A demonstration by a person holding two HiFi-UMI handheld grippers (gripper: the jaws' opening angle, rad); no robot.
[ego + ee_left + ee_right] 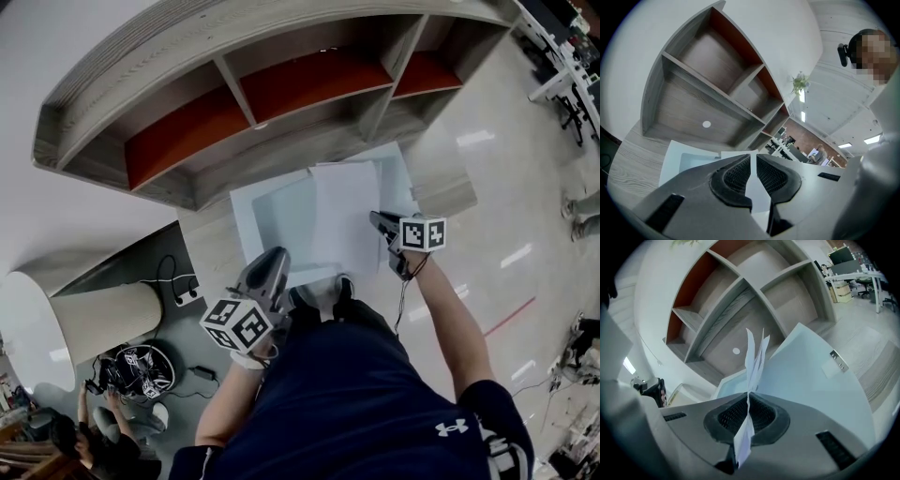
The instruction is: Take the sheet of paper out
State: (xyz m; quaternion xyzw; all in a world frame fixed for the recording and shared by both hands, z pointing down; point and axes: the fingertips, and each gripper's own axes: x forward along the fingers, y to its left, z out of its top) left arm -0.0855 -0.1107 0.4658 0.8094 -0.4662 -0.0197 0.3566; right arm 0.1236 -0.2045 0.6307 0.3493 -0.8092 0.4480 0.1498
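A white sheet of paper point(342, 216) lies over a pale blue plastic folder point(272, 211) on the wooden desk. My right gripper point(375, 218) is shut on the sheet's right edge. In the right gripper view the sheet point(754, 357) stands edge-on, pinched between the pads and lifted above the folder point(806, 376). My left gripper point(278, 253) sits over the folder's near left part. Its jaws point(753, 157) are closed to a thin slit, and only pale folder or paper surface shows through it. The folder point(677, 161) lies flat beside it.
A curved wooden shelf unit point(281, 84) with red-backed bays rises right behind the folder. The folder's snap clasp point(838, 361) is at its right. Bare desk point(445, 183) lies to the right. On the floor at lower left are cables and a bag point(141, 370).
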